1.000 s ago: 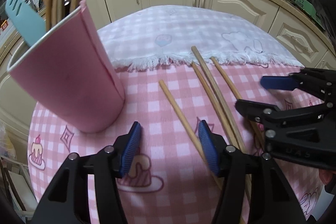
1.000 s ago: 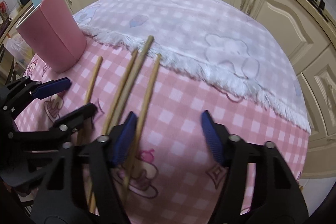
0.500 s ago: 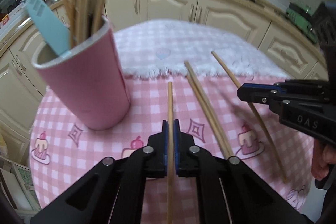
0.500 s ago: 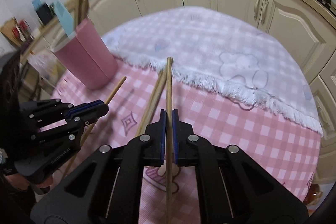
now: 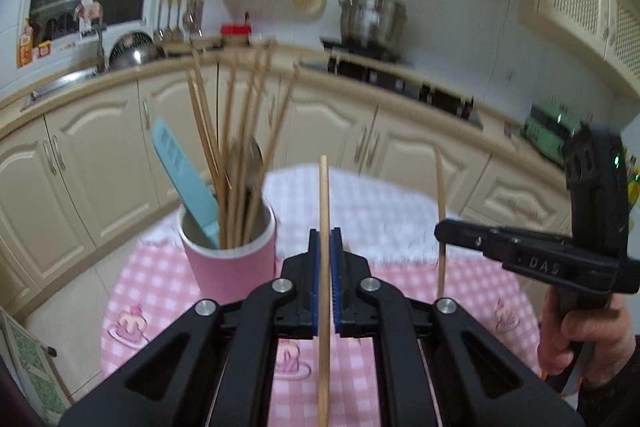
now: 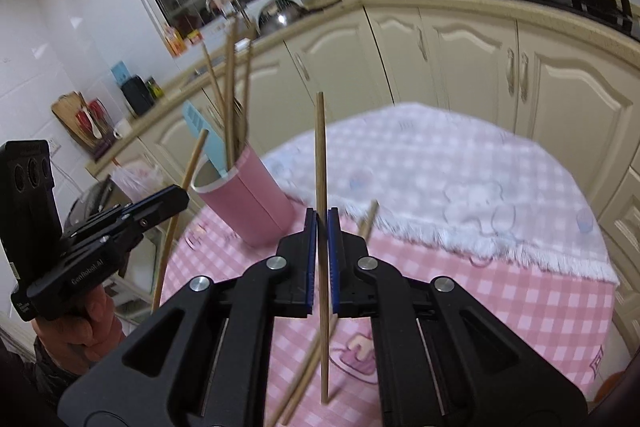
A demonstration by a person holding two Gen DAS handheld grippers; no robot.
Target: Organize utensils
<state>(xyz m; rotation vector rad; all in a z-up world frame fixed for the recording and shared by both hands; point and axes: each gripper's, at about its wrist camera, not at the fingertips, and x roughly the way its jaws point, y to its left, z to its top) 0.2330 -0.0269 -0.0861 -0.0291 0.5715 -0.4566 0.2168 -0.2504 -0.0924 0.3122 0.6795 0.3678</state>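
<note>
Since half a second ago you are lifting both chopsticks clear of the counter [image 6: 560,311], tips tilting upward. Left gripper [image 5: 324,259] is clamping one chopstick [image 5: 323,203]; right gripper [image 6: 322,251] is clamping another [image 6: 320,147]. Pink cup [image 5: 232,259] is standing ahead left, already holding sticks. Two more are lying below. Step in hand: carrying. Next probably: bringing each over the cup mouth, then releasing.

I see a round table under a pink checked cloth [image 6: 540,307] with a white fringed cloth [image 6: 440,179] laid over its far half. Behind it runs a curve of cream cabinets [image 6: 460,59]. On the counter I make out a large steel pot [image 5: 370,17], a red container [image 5: 235,30] and a metal bowl [image 5: 132,53] beside the sink.
</note>
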